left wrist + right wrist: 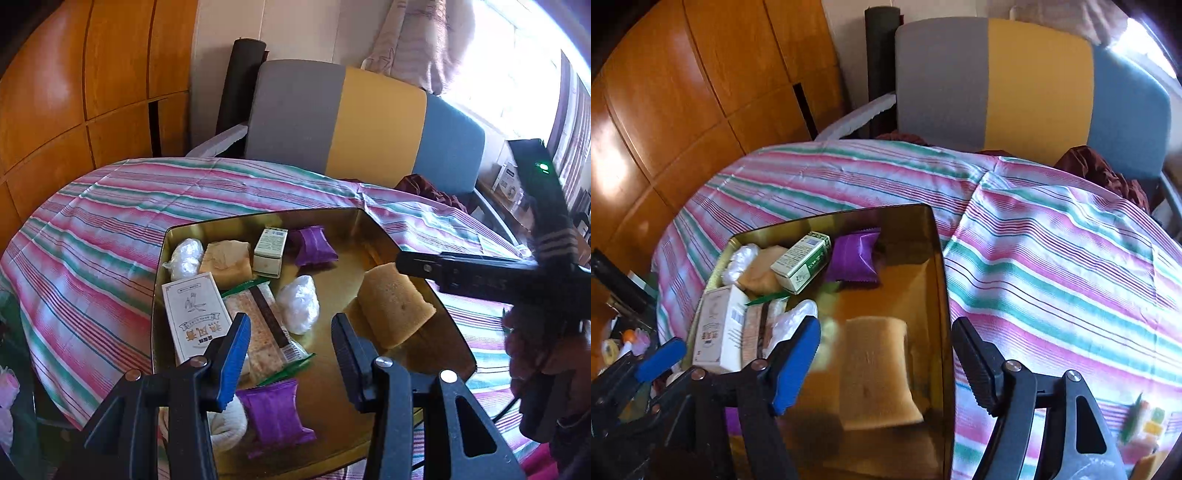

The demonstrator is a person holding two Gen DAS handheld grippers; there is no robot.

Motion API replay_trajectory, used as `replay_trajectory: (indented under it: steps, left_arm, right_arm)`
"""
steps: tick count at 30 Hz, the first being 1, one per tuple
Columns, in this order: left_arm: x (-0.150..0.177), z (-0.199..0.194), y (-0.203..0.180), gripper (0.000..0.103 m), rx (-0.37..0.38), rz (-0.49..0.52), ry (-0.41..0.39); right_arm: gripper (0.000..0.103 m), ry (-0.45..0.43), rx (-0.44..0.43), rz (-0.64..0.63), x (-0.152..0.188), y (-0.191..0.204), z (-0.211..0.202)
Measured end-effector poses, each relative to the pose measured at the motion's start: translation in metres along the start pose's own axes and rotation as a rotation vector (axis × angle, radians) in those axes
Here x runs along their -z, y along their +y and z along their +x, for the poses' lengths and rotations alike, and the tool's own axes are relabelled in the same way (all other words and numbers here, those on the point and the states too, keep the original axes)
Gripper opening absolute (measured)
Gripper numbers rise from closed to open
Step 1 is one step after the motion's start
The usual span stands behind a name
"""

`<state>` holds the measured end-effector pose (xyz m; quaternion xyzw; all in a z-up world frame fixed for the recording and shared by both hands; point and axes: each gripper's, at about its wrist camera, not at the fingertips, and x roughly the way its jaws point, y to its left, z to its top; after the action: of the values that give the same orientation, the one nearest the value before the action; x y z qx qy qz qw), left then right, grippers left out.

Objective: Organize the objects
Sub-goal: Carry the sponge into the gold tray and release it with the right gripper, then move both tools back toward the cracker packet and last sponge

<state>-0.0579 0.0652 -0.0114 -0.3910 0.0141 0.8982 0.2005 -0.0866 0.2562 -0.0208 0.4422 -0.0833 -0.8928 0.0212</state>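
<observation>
Gold tray (369, 229), shiny metal with clipped corners, set on striped cloth (110, 229); all places given from this tray.

Left wrist view only: second purple packet (275, 410) at near edge of tray, cracker pack (264, 321) in clear film with green ends, two crumpled white plastic bundles (298, 302), right gripper (402, 264) reaching in from the tray's right side above the yellow sponge (395, 308).

Right wrist view only: small coloured items (1141, 421) on cloth right of tray, blurred, possibly sweets.

Both views: porous yellow sponge block in tray's right half, white carton (194, 315) at left wall, small green-white box (801, 266) and far purple packet (855, 258) toward far wall.

Left gripper (286, 354): jaws parted, nothing between, hovering over near part of tray.

Right gripper: jaws wide apart, sponge lying free beneath, not gripped.
</observation>
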Motion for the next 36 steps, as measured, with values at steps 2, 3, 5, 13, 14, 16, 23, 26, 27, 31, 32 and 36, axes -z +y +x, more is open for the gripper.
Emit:
replay_trajectory:
  steps: [2,3,5,13,14,16,23,26,27,31,32,36]
  left_arm:
    - [0.0,-0.002,-0.003,0.046,0.004,0.008,-0.003]
    - [0.0,-0.002,-0.004,0.046,0.006,0.011,-0.005]
    - [0.0,-0.004,-0.008,0.046,0.009,0.022,-0.007]
    - [0.0,-0.013,-0.028,0.046,0.036,0.074,-0.023]
    - [0.0,-0.014,-0.031,0.046,0.04,0.08,-0.024]
    - [0.0,-0.015,-0.037,0.046,0.049,0.094,-0.024]
    - [0.0,-0.017,-0.065,0.046,0.085,0.16,-0.026]
    - [0.0,-0.017,-0.079,0.046,0.102,0.189,-0.025]
    - [0.001,-0.017,-0.084,0.046,0.107,0.199,-0.024]
    - [0.003,-0.014,-0.106,0.047,0.13,0.247,-0.015]
    - [0.003,-0.014,-0.11,0.047,0.135,0.256,-0.012]
    - [0.005,-0.01,-0.132,0.047,0.157,0.296,0.002]
  right_arm:
    - [0.076,-0.013,-0.003,0.007,0.006,-0.004,-0.01]
    - [0.076,-0.019,-0.001,0.014,0.009,-0.008,-0.016]
    - [0.077,-0.029,0.002,0.032,0.017,-0.016,-0.027]
    - [0.079,-0.042,0.081,0.121,0.056,-0.071,-0.068]
    - [0.079,-0.041,0.094,0.133,0.061,-0.079,-0.073]
    - [0.079,-0.037,0.123,0.165,0.071,-0.098,-0.083]
    - [0.08,-0.029,0.227,0.326,0.108,-0.17,-0.119]
    - [0.083,-0.021,0.266,0.384,0.122,-0.198,-0.132]
    - [0.083,-0.015,0.284,0.405,0.126,-0.208,-0.136]
    - [0.087,0.003,0.332,0.479,0.144,-0.24,-0.146]
    - [0.087,0.012,0.336,0.501,0.149,-0.249,-0.147]
    - [0.088,0.003,0.357,0.589,0.165,-0.274,-0.151]
